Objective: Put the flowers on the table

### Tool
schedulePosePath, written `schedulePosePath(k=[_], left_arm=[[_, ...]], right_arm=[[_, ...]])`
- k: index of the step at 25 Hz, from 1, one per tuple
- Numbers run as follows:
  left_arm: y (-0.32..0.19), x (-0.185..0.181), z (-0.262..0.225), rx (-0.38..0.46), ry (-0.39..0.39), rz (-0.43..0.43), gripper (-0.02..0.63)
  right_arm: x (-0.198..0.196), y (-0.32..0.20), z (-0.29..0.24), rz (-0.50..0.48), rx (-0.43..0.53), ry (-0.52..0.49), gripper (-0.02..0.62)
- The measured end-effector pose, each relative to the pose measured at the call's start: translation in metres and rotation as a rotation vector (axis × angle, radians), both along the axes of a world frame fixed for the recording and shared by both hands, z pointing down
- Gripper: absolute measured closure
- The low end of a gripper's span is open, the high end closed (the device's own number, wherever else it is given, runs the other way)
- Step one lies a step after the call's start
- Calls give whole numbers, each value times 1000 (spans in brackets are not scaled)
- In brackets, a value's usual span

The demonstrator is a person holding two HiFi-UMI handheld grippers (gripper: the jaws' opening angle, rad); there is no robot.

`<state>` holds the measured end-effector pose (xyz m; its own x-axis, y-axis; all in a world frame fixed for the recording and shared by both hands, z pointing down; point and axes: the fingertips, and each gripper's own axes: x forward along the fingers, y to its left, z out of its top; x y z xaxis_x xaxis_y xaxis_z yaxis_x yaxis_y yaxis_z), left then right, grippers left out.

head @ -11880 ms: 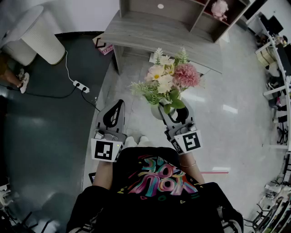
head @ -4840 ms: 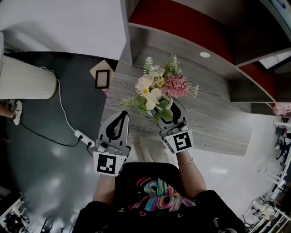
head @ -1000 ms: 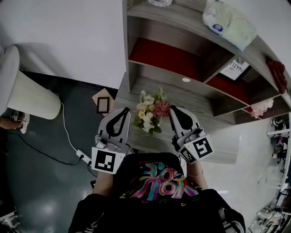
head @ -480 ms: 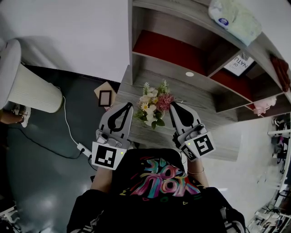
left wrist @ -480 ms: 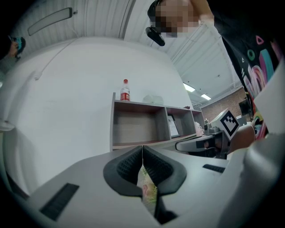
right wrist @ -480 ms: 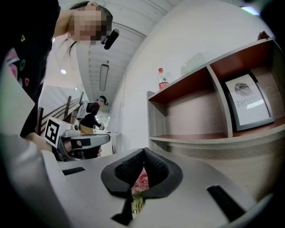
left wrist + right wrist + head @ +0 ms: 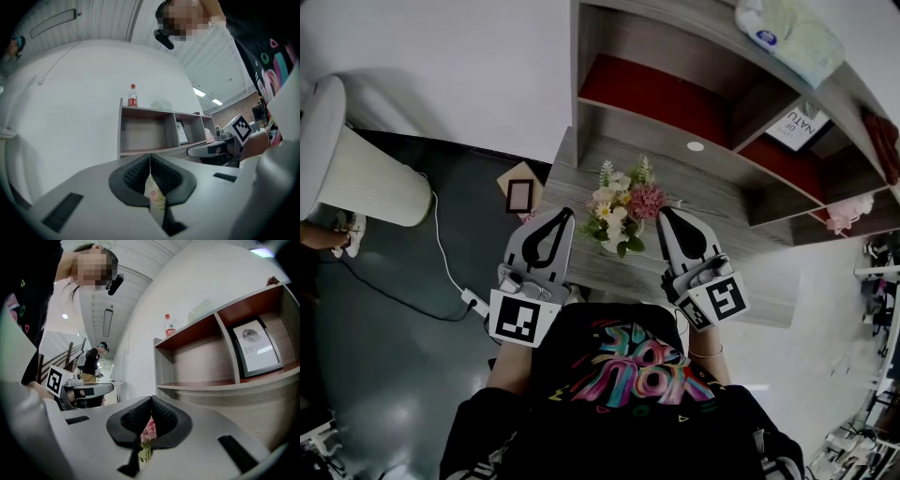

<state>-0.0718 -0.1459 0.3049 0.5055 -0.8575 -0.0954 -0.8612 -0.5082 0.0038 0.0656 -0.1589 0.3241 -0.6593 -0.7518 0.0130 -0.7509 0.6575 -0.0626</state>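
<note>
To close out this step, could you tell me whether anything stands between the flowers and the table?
Nothing visible does: the flowers already stand on the table, flanked by the left gripper and right gripper, both shut.

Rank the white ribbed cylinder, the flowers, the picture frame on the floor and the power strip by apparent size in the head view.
Largest to smallest:
white ribbed cylinder
flowers
picture frame
power strip
Floor things sit farther from the camera, so this is looks only.

Blocked at mid-frame by the pink-and-cream flower bouquet standing on the grey wood-grain table. Free across the bare wood right of it. Closed off toward the upper frame by the grey shelf unit with red back panels.
</note>
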Motion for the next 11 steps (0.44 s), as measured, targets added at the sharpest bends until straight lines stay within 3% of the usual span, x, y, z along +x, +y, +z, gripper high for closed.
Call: schedulePosePath(k=[11], left_arm=[[4, -4, 3, -1, -3, 4, 580]], right_arm=[[0, 6, -2, 4, -1, -24, 580]])
